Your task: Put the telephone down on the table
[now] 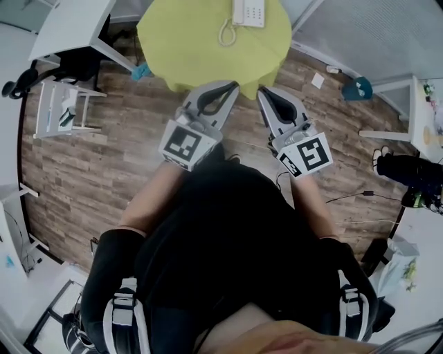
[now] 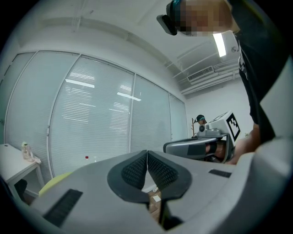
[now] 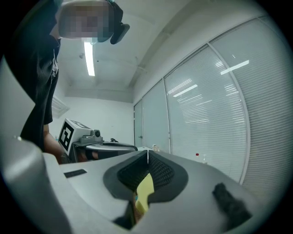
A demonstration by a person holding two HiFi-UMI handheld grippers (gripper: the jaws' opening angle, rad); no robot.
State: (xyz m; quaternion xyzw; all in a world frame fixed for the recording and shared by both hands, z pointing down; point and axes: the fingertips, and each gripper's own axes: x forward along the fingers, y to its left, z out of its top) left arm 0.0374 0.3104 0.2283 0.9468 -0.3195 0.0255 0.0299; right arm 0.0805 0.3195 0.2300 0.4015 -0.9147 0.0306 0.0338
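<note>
The white telephone lies on the far side of the round yellow-green table, its coiled cord beside it. My left gripper and right gripper are held side by side close to my body, tips pointing at the table's near edge, well short of the telephone. Both are shut with nothing between the pads. In the left gripper view the left gripper has its ribbed pads pressed together, and the right gripper shows alongside. The right gripper view shows the right gripper likewise shut, with the table's yellow-green showing below its pads.
A white desk stands at the back left, with a white rack below it. A teal object lies on the wooden floor near another white table. Black gear and cables sit at the right. Glass walls with blinds lie ahead.
</note>
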